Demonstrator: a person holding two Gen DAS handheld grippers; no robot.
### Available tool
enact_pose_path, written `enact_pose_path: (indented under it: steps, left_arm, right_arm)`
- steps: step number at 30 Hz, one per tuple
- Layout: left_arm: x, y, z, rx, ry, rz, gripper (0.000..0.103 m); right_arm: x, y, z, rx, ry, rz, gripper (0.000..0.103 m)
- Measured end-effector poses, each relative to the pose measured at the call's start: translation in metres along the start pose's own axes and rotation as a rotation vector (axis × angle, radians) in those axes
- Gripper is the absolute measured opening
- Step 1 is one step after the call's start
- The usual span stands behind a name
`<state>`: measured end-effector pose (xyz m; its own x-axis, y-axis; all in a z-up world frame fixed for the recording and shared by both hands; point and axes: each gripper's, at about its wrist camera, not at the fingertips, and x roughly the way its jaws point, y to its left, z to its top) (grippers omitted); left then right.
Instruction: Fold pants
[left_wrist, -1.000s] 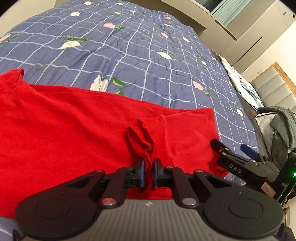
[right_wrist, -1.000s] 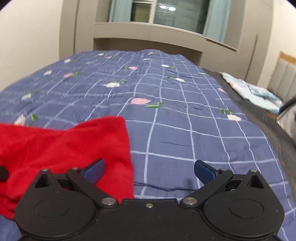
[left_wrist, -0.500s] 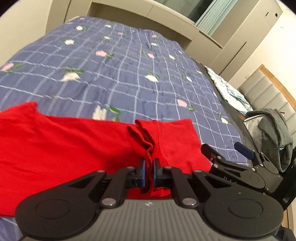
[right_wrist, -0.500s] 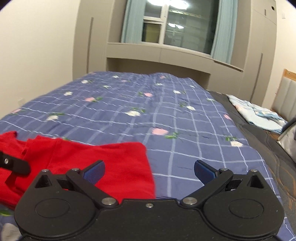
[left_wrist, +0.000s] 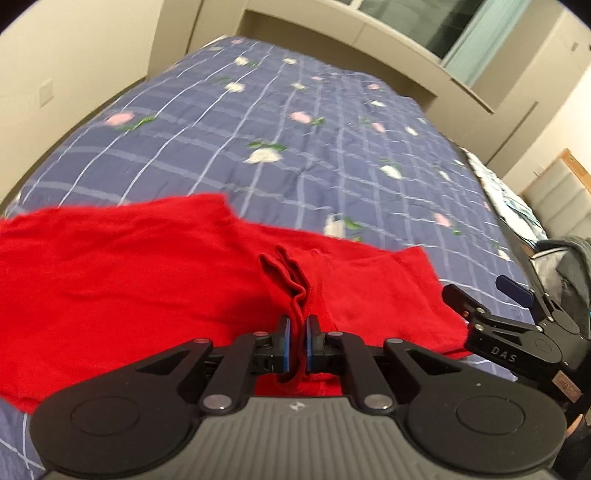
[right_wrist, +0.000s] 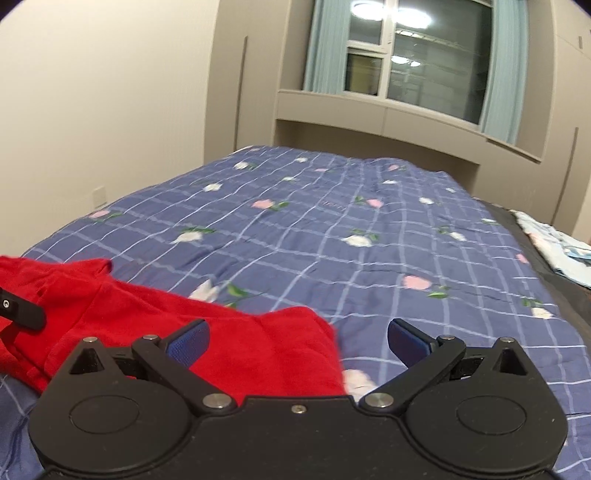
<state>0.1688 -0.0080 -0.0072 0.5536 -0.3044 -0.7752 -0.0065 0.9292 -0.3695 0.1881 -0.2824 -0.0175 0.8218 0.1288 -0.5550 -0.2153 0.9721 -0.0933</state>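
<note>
Closest in the left wrist view, the left gripper (left_wrist: 296, 345) has its blue pads pinched tight on a bunched ridge of the red pants (left_wrist: 129, 288). The cloth rises from between the jaws in a narrow, crumpled fold toward the middle of the frame. The rest of the pants spreads across the lower half of that frame, mostly to the left, lying on the blue checked quilt (left_wrist: 295, 147) with its white and pink flowers. One red edge reaches out at centre right, ending near the right gripper (left_wrist: 491, 295), which sits at the right edge of the frame, jaws spread apart, its near finger just beside the edge of the cloth.

From the right wrist view, that right gripper (right_wrist: 297, 338) stands wide open with nothing pressed between its blue pads (right_wrist: 186, 341). The red pants (right_wrist: 258, 343) lie under its left finger and fill the lower left of the frame; the right finger hangs over bare quilt (right_wrist: 369, 240). A black finger of the left gripper (right_wrist: 18, 312) shows at the left edge, over the red cloth.

Farther off, the quilt runs up to a beige built-in surround, and above it a window (right_wrist: 417, 59) with pale teal curtains (right_wrist: 321, 44) fills the upper middle. At the right edge lies a light blue patterned cloth (right_wrist: 554, 243). In the left wrist view, grey clothing (left_wrist: 569, 266) is heaped at the right edge.
</note>
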Motion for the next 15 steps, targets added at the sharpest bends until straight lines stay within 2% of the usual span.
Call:
enact_pose_path:
  steps: [5,10,11,13,14,15]
  left_arm:
    - [0.015,0.019,-0.011,-0.005,0.037,0.039,0.008]
    - [0.023,0.021,-0.016,-0.01,0.044,0.059,0.011]
    - [0.023,0.021,-0.015,-0.011,0.045,0.063,0.015]
    - [0.022,0.022,-0.013,-0.012,0.045,0.086,0.032]
    - [0.021,0.022,-0.012,-0.014,0.04,0.105,0.052]
    - [0.02,0.022,-0.011,-0.016,0.027,0.114,0.065]
  right_arm:
    - [0.015,0.019,-0.008,-0.035,0.048,0.02,0.102]
    - [0.036,0.024,-0.023,-0.056,0.129,0.015,0.102]
    - [0.039,0.023,-0.026,-0.054,0.14,0.012,0.102]
    - [0.041,0.019,-0.03,-0.045,0.143,0.014,0.102]
    - [0.039,0.017,-0.03,-0.037,0.131,0.016,0.102]
    - [0.038,0.014,-0.029,-0.029,0.119,0.013,0.102]
